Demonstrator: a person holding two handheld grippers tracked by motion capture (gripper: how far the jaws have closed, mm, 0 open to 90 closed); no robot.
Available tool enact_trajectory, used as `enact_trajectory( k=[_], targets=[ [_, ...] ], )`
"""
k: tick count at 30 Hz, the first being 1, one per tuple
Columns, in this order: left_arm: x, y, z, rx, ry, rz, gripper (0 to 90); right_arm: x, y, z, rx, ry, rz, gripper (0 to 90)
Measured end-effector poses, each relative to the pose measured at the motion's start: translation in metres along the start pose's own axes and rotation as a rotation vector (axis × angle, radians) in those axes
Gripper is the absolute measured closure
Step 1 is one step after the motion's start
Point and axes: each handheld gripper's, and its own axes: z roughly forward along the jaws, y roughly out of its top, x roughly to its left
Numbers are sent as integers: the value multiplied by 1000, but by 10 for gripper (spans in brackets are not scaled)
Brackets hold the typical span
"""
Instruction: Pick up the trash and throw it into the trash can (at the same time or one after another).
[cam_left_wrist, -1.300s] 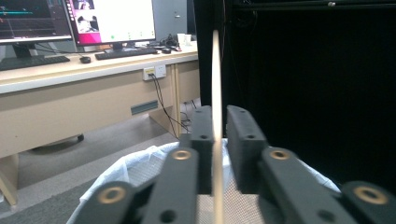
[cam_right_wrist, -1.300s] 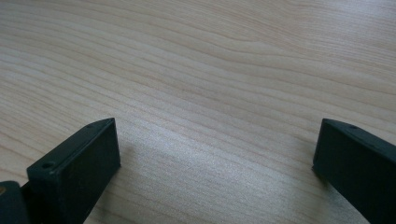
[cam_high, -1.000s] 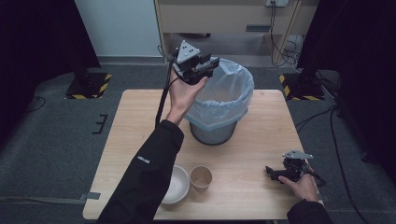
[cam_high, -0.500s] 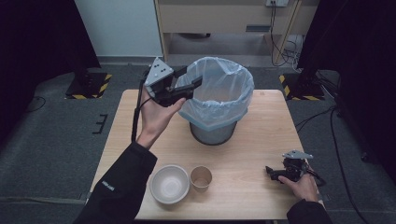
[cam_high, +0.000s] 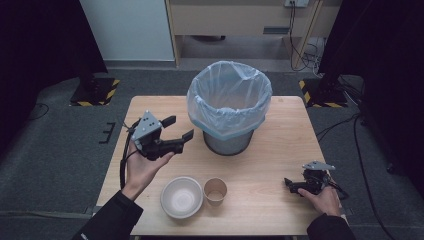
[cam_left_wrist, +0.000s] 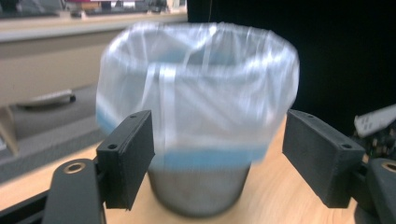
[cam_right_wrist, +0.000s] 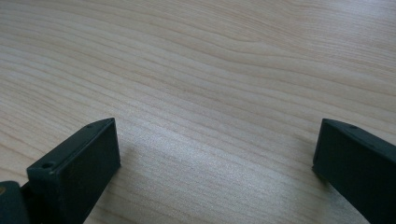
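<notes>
- Pale wood surface (cam_high: 280, 150) carries a bin (cam_high: 229, 107) lined with a clear bag, standing upright toward the far edge; a white bowl (cam_high: 181, 197) and a paper cup (cam_high: 215, 190) sit side by side near the front edge.
- Left gripper (cam_high: 177, 134) is held above the surface just left of the bin, jaws spread and empty, aimed rightward at the bin (cam_left_wrist: 198, 112).
- Right gripper (cam_high: 291, 185) rests low at the front right, jaws parted with nothing between them, over bare wood (cam_right_wrist: 210, 93).
- Judged progress: bowl and cup are ungrasped; clearing them into the bin seems left to do.
- Cup and bowl stand upright, mouths up, axes vertical.
</notes>
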Motion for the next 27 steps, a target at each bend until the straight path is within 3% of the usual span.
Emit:
enact_trajectory(
  k=[1, 2, 3, 5, 6, 7, 10, 14, 17, 22, 27],
  targets=[
    [0, 0, 0, 0, 0, 0, 235, 0, 0, 0, 0, 0, 0, 8],
    [2, -17, -2, 32, 5, -25, 234, 0, 0, 0, 0, 0, 0, 8],
    [2, -17, -2, 32, 5, -25, 234, 0, 0, 0, 0, 0, 0, 8],
    [4, -34, -5, 55, 9, -48, 234, 0, 0, 0, 0, 0, 0, 8],
    [7, -52, -7, 92, 13, -70, 234, 0, 0, 0, 0, 0, 0, 8],
    [7, -52, -7, 92, 13, -70, 237, 0, 0, 0, 0, 0, 0, 8],
    [10, -77, -10, 149, 32, -90, 246, 0, 0, 0, 0, 0, 0, 8],
    [15, -111, -12, 210, 53, -154, 259, 0, 0, 0, 0, 0, 0, 8],
    [15, -122, -11, 226, 51, -177, 259, 0, 0, 0, 0, 0, 0, 8],
    [13, -142, -7, 334, 46, -178, 284, 0, 0, 0, 0, 0, 0, 8],
    [14, -151, -4, 403, 34, -186, 327, 0, 0, 0, 0, 0, 0, 8]
  ],
)
